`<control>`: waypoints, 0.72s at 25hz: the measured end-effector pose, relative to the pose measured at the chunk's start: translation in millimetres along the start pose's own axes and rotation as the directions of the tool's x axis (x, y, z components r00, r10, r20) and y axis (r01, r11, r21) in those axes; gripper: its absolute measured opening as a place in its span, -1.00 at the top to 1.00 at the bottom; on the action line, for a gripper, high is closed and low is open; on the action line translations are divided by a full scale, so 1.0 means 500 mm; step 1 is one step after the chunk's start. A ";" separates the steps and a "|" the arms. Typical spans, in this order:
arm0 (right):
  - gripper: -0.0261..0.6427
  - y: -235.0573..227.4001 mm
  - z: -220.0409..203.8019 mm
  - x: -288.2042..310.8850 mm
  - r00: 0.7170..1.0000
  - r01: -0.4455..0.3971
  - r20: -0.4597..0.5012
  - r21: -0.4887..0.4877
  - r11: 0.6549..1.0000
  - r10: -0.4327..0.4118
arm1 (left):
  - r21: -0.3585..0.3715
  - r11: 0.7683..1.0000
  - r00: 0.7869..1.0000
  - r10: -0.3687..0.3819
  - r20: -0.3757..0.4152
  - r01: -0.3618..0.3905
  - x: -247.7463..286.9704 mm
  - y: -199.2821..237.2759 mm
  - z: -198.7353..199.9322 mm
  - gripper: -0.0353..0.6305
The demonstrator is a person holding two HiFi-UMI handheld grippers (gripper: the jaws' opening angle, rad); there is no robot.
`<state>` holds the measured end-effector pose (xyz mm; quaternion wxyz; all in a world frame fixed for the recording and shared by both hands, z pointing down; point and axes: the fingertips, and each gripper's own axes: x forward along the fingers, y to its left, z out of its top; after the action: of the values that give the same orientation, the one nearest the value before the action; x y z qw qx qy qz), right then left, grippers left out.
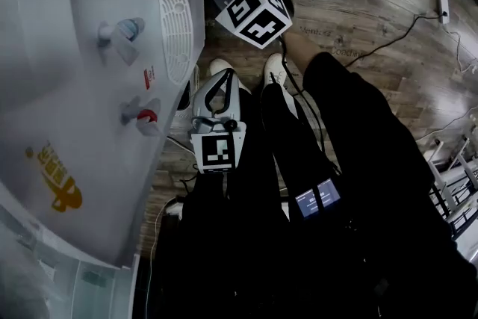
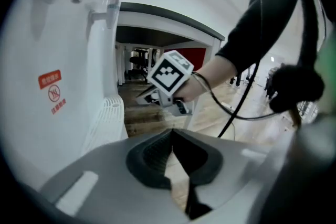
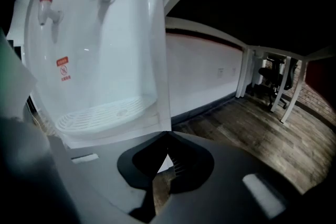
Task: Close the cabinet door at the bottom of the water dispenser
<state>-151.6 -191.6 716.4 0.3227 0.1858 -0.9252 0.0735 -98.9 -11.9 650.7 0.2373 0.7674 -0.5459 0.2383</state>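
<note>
"Cabinet door first: where is it?"

"No view shows it plainly. The water dispenser (image 1: pixel 75 86) fills the left of the head view, and the cabinet door should sit under the drip tray (image 1: pixel 175 26), low and left of both tools. A dark gap just beside the tray may be the opening, but I cannot tell."

"Anything in the containers?"

"The drip tray is bare, and the cabinet's inside is out of sight."

"And the grippers?"

"The left gripper (image 2: pixel 171 134) hangs just beside the dispenser's front with its jaws together on nothing. It points down toward the shoes (image 1: pixel 224 71). Further right, the right gripper (image 3: pixel 167 139) is also closed and empty. It is held low near the wooden floor (image 1: pixel 358 4) and looks up at the taps (image 3: pixel 47 10)."

"Which one takes the door?"

"The left is nearer sideways, but the right looks lower. I would guess a push to the left, though the hinge side is unseen."
</note>
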 end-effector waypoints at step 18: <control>0.93 -0.138 0.093 -0.398 0.938 0.272 0.137 0.281 0.920 -0.319 | -0.204 0.975 0.995 0.077 -0.057 -0.087 0.103 0.034 0.208 0.87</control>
<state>-7.4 -208.0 557.0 0.2183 0.3700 -0.8941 0.1263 -89.1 -118.9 604.1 0.3187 0.7094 -0.5931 0.2084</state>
